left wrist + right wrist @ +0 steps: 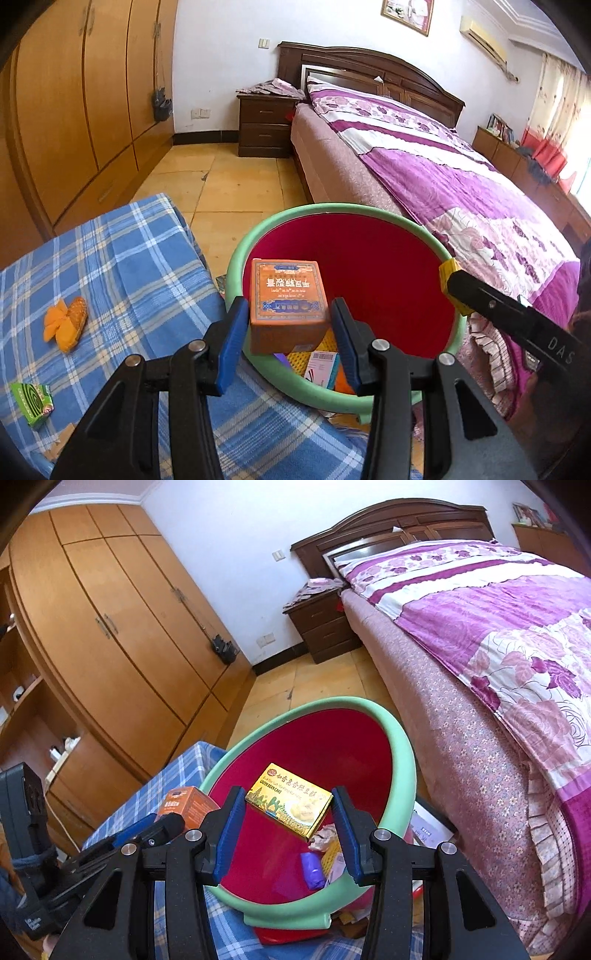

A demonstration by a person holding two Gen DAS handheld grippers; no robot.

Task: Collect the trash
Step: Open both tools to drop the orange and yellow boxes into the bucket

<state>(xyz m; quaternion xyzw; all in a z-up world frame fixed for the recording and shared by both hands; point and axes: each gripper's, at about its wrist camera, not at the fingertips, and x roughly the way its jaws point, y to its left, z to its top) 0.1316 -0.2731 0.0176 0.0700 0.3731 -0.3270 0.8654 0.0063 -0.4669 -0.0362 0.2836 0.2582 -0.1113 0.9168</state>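
Two scraps [65,323] [32,403] on checked cloth [122,266] beside bin [240,254].

Surface [122,258], draped in a blue plaid cloth, is carrying: an orange crumpled wrapper [66,323] lying near its middle; a green box [33,404] printed with a coil, sitting near the left edge, well apart from the wrapper. A red bin [369,266] with a pale green rim is standing just beside the surface; whether it is resting on the tiled floor [236,188] cannot be told.
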